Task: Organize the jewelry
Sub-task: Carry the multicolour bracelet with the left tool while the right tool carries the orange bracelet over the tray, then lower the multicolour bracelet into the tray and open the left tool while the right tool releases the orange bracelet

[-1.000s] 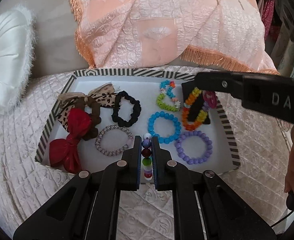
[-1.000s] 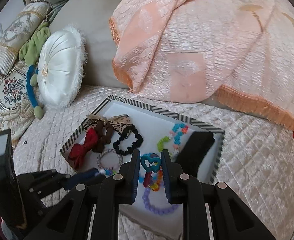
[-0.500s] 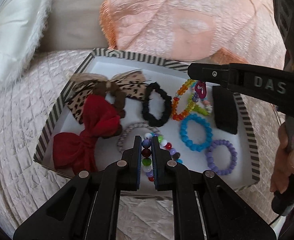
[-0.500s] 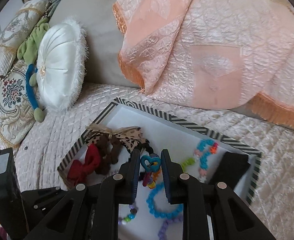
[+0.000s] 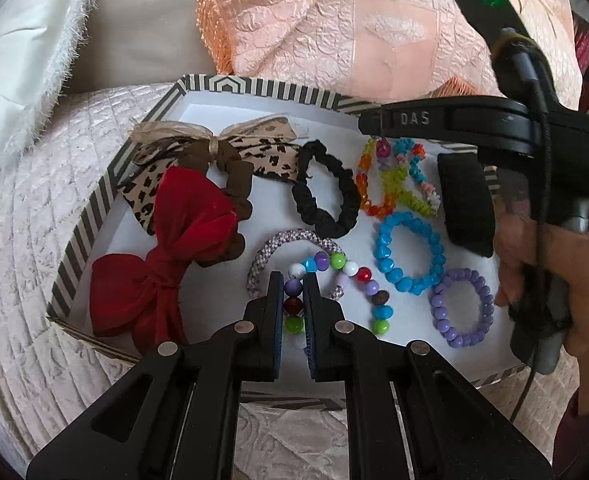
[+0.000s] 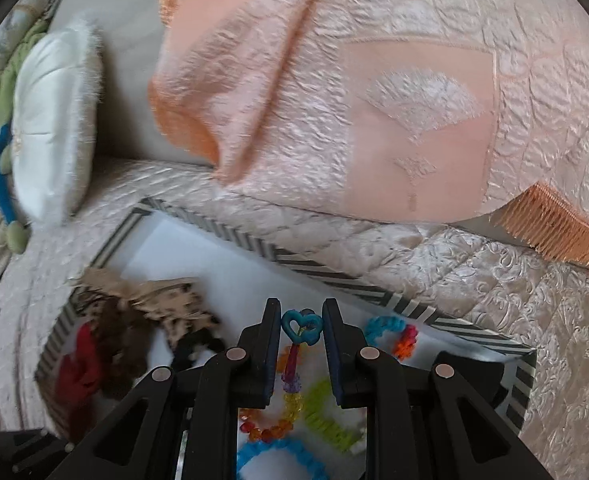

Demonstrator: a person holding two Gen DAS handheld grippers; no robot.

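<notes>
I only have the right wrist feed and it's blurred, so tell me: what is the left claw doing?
Observer: The left claw is shut on a multicoloured bead bracelet, at the near side of the striped tray.
Operator: Where does the rest of that bracelet go?
Observer: It loops to the right of the claw, overlapping a grey braided bracelet.
Operator: Is there a purple bracelet anywhere? I see none.
Observer: Yes, a purple bead bracelet lies near the tray's near right corner, beside the blue bead bracelet.
</notes>
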